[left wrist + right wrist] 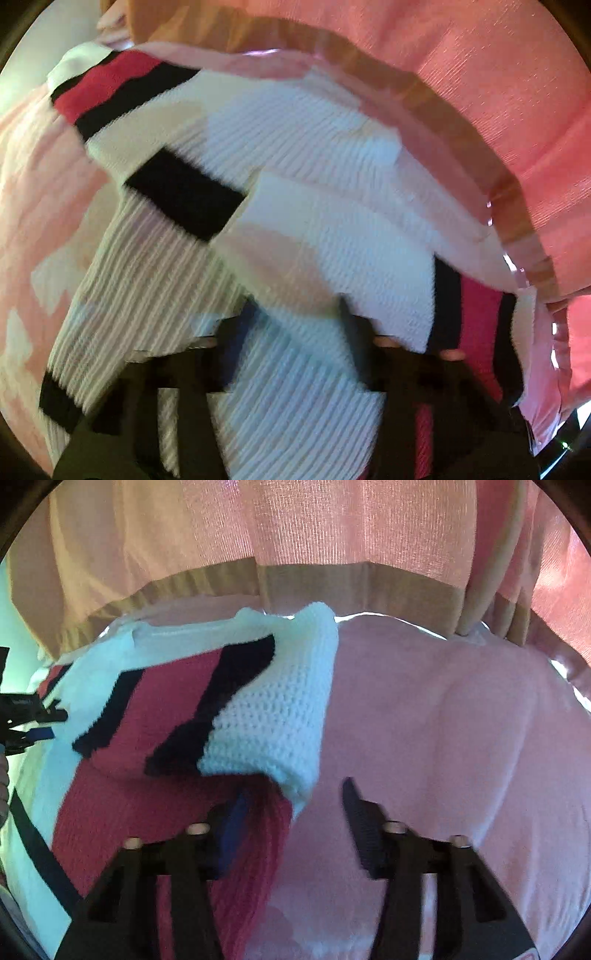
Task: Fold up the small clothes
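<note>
A white knitted sweater [332, 147] with black and red stripes lies bunched on a pale pink cloth [33, 192]. My left gripper [295, 332] points steeply down into it. White ribbed knit fills the gap between its dark fingers [236, 332], so it is shut on the sweater. In the right wrist view the sweater [266, 716] covers the left half, with a folded white flap on top. My right gripper [295, 805] stands open over the sweater's right edge. Its left finger is over the red ribbed hem [258, 842]. Its right finger is over bare pink cloth [443, 738].
A pink curtain-like fabric [295, 524] with a tan band [332, 587] hangs close behind the surface's far edge. That edge has a shiny rim [491, 221]. Black hardware [26, 716] shows at the left border of the right wrist view.
</note>
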### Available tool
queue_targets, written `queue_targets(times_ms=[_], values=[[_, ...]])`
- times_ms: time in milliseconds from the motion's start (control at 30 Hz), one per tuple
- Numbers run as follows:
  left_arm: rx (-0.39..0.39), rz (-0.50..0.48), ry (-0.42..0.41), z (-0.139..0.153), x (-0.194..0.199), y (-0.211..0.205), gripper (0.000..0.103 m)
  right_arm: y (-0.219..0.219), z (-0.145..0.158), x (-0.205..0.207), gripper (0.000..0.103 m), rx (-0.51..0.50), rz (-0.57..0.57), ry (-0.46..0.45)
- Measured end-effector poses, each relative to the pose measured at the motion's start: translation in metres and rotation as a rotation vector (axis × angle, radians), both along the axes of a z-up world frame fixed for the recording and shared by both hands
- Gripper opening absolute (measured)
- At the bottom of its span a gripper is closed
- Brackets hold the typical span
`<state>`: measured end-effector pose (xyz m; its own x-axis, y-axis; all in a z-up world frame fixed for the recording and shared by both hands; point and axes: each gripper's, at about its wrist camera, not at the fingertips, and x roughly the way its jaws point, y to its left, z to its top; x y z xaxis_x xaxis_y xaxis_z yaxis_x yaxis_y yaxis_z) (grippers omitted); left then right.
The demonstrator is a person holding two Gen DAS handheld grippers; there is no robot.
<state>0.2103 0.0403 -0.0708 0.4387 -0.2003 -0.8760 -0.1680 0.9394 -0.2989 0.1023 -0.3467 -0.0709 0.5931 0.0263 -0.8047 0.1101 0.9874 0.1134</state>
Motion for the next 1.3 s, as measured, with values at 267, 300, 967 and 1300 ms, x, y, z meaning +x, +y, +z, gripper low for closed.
queue_targets(times_ms=[267,300,967,1300], values=[[-0.031,-0.082,-0.29,0.073,-0.006,-0.003,0.007,0.007,0.056,-0.004,0.012,0.09,-0.006,-0.219],[-0.034,-0.083,-0.32,0.081,-0.006,0.0,0.008,0.008,0.061,-0.007,0.012,0.092,-0.005,-0.238],[0.121,-0.065,-0.099,0.01,0.03,0.021,0.011,0.011,0.03,-0.007,0.01,0.141,-0.03,-0.132],[0.157,-0.074,-0.099,0.008,0.029,0.025,0.015,0.007,-0.013,0.026,0.0,0.11,-0.089,0.003]])
